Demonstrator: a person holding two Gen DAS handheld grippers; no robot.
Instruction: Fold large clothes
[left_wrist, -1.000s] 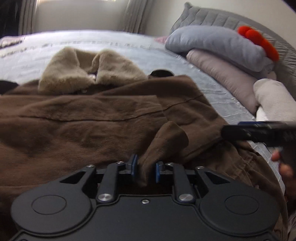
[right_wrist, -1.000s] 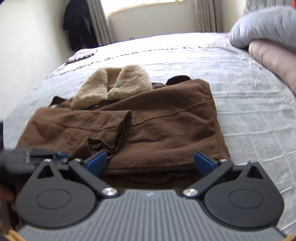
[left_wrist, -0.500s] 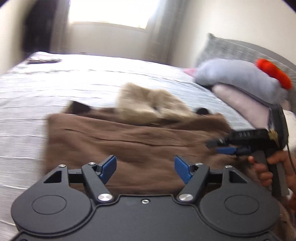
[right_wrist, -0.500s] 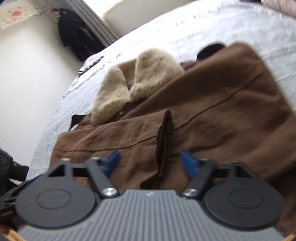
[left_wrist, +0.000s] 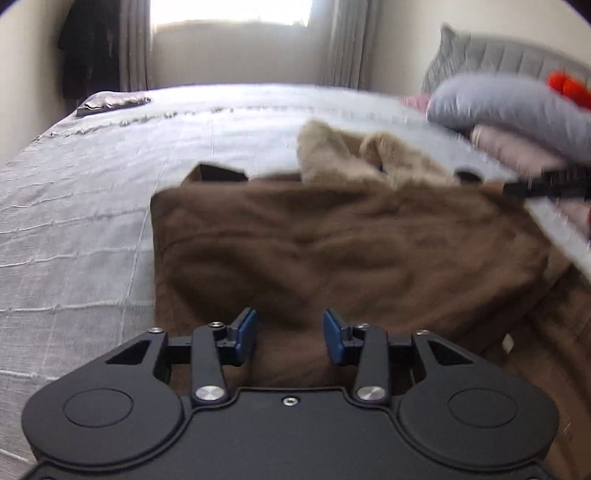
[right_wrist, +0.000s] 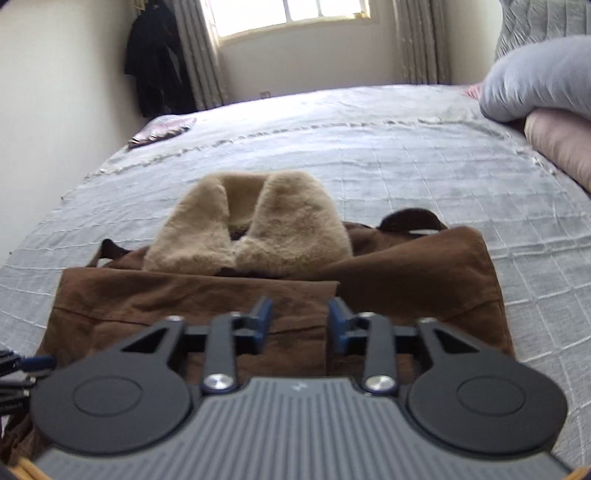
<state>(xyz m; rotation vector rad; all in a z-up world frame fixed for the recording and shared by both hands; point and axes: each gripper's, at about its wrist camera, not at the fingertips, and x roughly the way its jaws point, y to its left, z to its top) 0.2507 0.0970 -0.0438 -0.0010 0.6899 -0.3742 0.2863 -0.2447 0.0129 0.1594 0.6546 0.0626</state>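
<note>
A brown coat with a beige fur collar lies flat on the grey bedspread, one sleeve folded across its front. My left gripper hangs over the coat's near left part. Its jaws are part-way apart and closing, with brown fabric between the pads; no pressing shows. My right gripper is over the near middle of the coat, below the collar. Its jaws are part-way apart and opening slightly, above the fabric, the sleeve's cuff edge beside the right pad.
Grey pillow and pink pillow are stacked at the right, with a red object on top. A small patterned item lies at the bed's far left corner. Dark clothing hangs by the window.
My left gripper let go of the sleeve, swung left along the coat's near edge, spread wide and narrowed again. My right gripper's jaws came in from fully wide. The sleeve now lies flat.
</note>
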